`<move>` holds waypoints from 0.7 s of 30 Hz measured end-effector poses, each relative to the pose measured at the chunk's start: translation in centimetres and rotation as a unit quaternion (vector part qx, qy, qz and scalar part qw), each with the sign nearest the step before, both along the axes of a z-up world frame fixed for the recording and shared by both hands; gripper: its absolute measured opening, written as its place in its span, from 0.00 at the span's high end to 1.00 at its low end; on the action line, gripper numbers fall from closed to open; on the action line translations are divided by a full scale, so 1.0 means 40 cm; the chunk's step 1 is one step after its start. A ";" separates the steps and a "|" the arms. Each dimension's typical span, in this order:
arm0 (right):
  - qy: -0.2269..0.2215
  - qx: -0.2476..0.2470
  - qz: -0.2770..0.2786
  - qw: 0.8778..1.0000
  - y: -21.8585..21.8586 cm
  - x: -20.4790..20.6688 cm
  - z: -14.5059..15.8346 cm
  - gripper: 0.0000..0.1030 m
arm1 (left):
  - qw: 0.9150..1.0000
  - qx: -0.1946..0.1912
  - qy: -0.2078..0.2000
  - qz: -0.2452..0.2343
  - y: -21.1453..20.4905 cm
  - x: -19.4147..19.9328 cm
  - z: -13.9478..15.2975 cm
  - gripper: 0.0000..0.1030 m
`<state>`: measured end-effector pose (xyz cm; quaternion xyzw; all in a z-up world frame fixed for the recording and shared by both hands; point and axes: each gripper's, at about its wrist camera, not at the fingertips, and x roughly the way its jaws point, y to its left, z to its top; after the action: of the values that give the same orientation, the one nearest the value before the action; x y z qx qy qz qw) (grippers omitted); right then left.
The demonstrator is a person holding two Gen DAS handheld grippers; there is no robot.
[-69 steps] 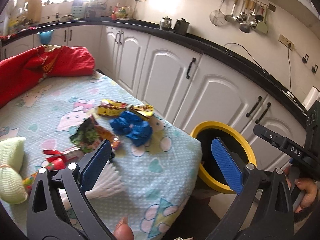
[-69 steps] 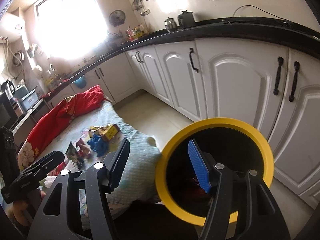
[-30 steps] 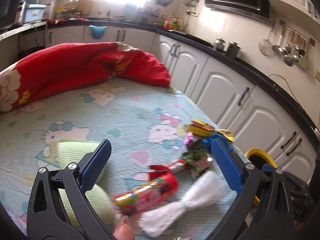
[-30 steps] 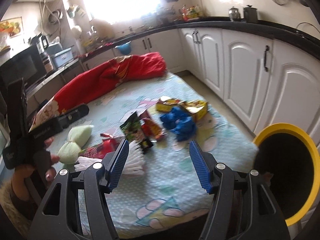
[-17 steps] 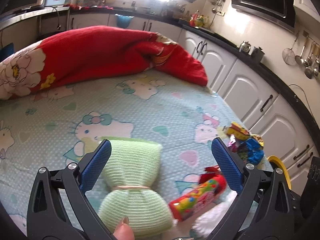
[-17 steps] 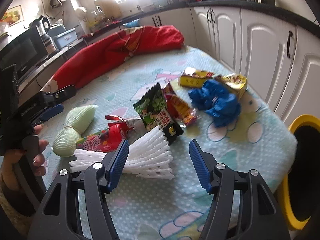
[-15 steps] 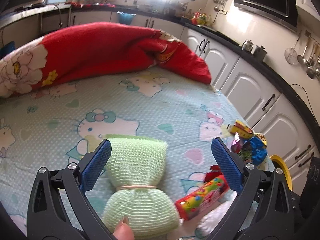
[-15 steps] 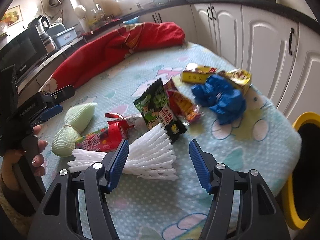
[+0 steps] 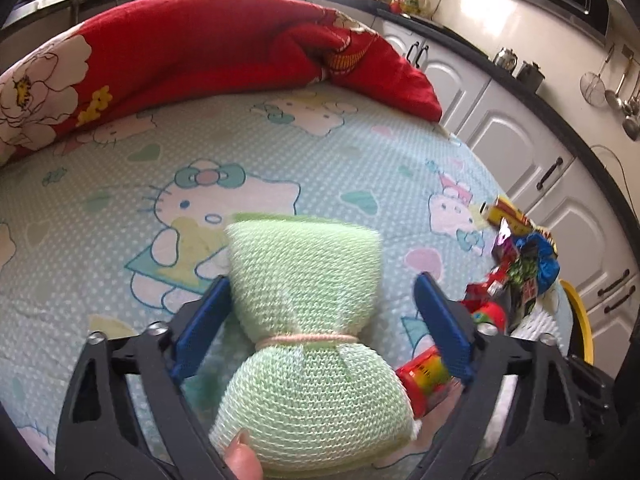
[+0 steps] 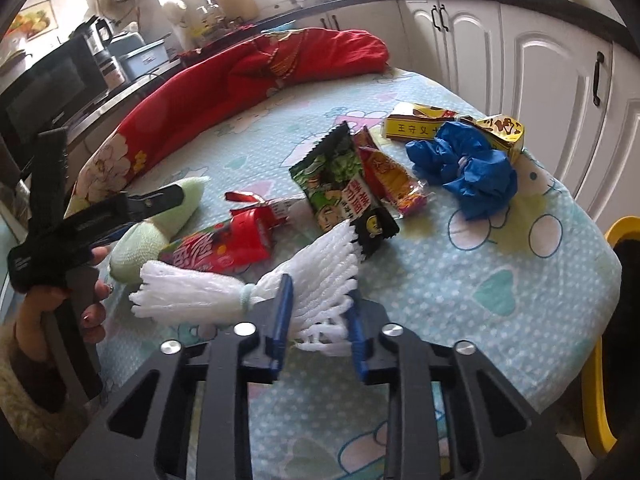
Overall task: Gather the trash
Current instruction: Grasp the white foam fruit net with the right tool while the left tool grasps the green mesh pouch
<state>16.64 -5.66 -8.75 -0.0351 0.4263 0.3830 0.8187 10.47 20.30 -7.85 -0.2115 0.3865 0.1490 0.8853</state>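
On the bed (image 10: 460, 276): a cartoon-print sheet carries the litter, with a red blanket (image 10: 248, 76) bunched along the far side.
Bin (image 10: 618, 236): yellow-rimmed, off the bed's near corner – the likely drop point for everything.
Green net pouf (image 9: 304, 320): lies between the blue pads of the left tongs (image 9: 320, 328), long axis running straight away from the camera, tied waist crosswise.
Left tongs: spread wide, one pad at the pouf's edge, the other standing clear of it; nothing gripped.
White net sleeve (image 10: 256, 284): long axis across the view, fanned ends left and right, band off-centre.
Right tongs (image 10: 318, 328): pads drawn narrow around the sleeve's right fan; they seem to pinch it, though a firm hold is not certain.
Handling: both nets look feather-light, soft and springy – they should squash under the pads and may slip free if caught by loose strands only.
Where to hold: the banded waist is probably the safest spot on each.
Wrappers: a green packet (image 10: 344, 184), a red packet (image 10: 224, 246) and crumpled blue gloves (image 10: 468, 168) lie beyond, thin and crinkly.
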 end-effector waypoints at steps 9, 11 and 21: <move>0.006 -0.002 0.016 1.000 -0.032 -0.025 0.009 0.87 | 1.000 0.008 0.012 -0.013 -0.003 -0.006 -0.010 0.43; 0.004 -0.002 0.019 1.000 -0.040 -0.032 0.014 0.87 | 1.000 0.008 0.010 -0.012 -0.002 -0.009 -0.005 0.44; -0.024 0.003 0.027 0.999 -0.082 -0.061 0.063 0.88 | 0.999 0.024 -0.020 -0.009 -0.009 -0.038 0.059 0.45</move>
<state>14.20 -8.93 -6.24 -0.0537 0.4047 0.4054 0.8179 8.95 19.94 -5.48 -0.1902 0.3669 0.1460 0.8988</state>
